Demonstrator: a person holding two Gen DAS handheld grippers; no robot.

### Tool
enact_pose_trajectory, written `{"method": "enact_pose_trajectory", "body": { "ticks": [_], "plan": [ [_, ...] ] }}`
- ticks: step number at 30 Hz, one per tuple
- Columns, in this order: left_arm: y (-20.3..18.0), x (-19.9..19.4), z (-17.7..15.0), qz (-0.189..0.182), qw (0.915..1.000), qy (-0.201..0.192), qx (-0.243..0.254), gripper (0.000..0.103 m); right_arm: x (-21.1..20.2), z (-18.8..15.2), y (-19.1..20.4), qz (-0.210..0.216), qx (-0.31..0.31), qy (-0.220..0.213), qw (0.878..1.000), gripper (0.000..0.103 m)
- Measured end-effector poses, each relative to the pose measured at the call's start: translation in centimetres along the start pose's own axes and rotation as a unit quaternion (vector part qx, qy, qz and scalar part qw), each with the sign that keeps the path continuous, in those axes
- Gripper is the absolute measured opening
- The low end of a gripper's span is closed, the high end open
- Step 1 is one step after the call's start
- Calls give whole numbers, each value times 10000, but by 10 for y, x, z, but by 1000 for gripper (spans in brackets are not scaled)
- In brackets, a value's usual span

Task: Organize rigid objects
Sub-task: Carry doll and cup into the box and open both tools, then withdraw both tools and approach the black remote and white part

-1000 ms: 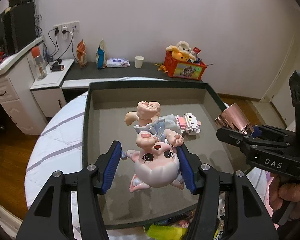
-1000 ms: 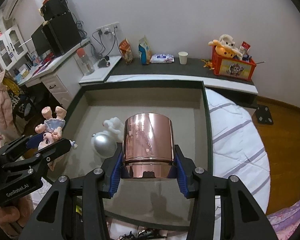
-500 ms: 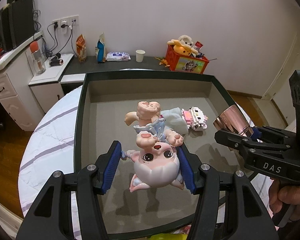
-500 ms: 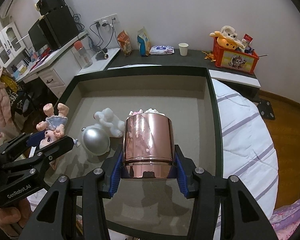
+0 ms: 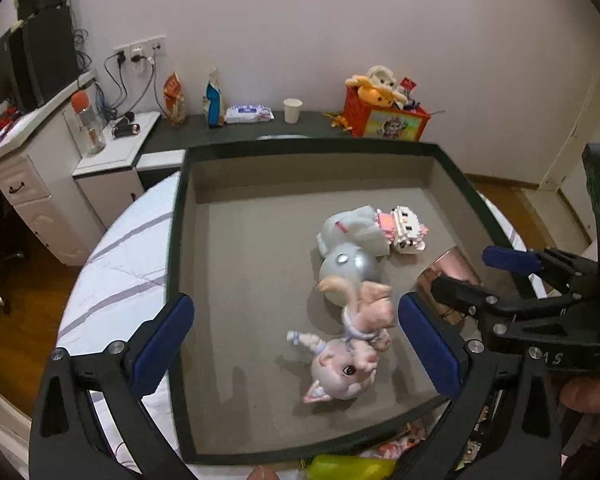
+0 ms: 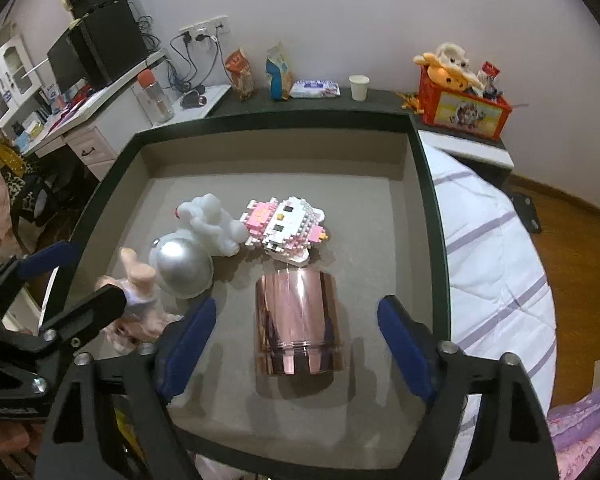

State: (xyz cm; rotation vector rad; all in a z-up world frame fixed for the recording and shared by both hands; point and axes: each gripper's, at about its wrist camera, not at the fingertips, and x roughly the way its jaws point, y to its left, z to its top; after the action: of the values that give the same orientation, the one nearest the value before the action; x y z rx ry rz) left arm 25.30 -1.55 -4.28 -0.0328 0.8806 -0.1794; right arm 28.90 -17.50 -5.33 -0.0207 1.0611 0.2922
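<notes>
A dark-rimmed tray with a grey floor lies on the bed; it also shows in the right wrist view. My left gripper is open above it. A pink pig doll lies on the tray floor between its fingers, free of them. My right gripper is open; a rose-gold metal cup lies on the tray floor between its fingers, untouched. The cup is partly hidden behind the right gripper in the left wrist view.
A white figure with a silver ball and a pink-white brick cat lie in the tray's middle. A striped white bed cover surrounds the tray. A dark shelf behind holds a red toy box and a paper cup.
Both grippers have opened. The pig doll dropped from the left gripper onto the tray floor, and the rose-gold cup left the right gripper and lies in the tray.
</notes>
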Motion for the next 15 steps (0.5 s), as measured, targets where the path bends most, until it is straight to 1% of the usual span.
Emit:
{"method": "enact_pose_trajectory", "body": {
  "ticks": [3,5,8,11,15],
  "plan": [
    [5,-18,-1,4,9998,-171,-125,103,-14,-2,3,65,50,-149,9999,85],
    [10,-33,-2,-37,9993,-296,-221,103,-26,-4,5,92,104,-266,9995,87],
    [17,-62,-7,-45,9981,-519,-334,103,-50,-10,4,186,287,-502,9982,87],
    [24,-93,-17,-18,9967,-723,-381,103,-77,-18,5,286,452,-739,9958,88],
    [29,-135,-39,-39,9947,-948,-401,103,-116,-39,12,315,482,-1031,9930,88]
  ]
}}
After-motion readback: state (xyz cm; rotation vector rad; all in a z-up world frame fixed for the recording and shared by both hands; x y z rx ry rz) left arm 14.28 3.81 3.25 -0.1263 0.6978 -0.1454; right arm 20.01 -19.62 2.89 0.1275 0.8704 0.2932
